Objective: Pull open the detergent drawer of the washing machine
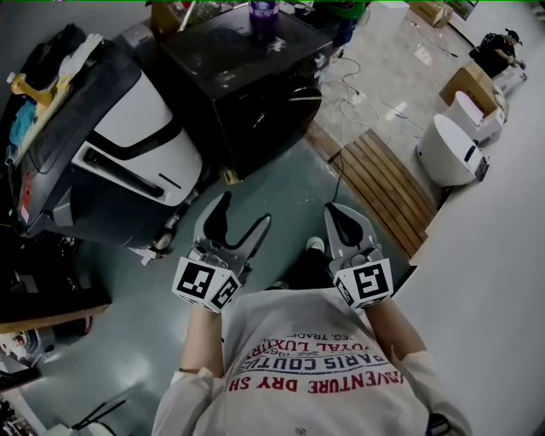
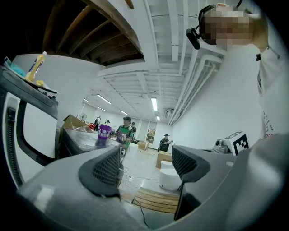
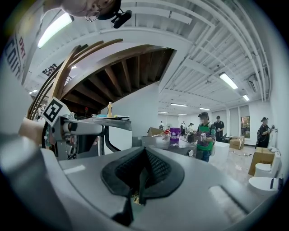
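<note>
Looking down in the head view, I find the washing machine (image 1: 128, 140), its drawer indistinct, left gripper (image 1: 244, 210) just right of it, right gripper (image 1: 334, 211) further right, left gripper view, jaws wide apart, empty, right gripper view, jaws pressed together, empty

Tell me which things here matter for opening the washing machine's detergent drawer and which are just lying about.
For the job:
washing machine
left gripper, open and empty
right gripper, shut and empty

Just lying about:
black cabinet
purple cup on the cabinet
wooden slats
white round appliance
cardboard box
</note>
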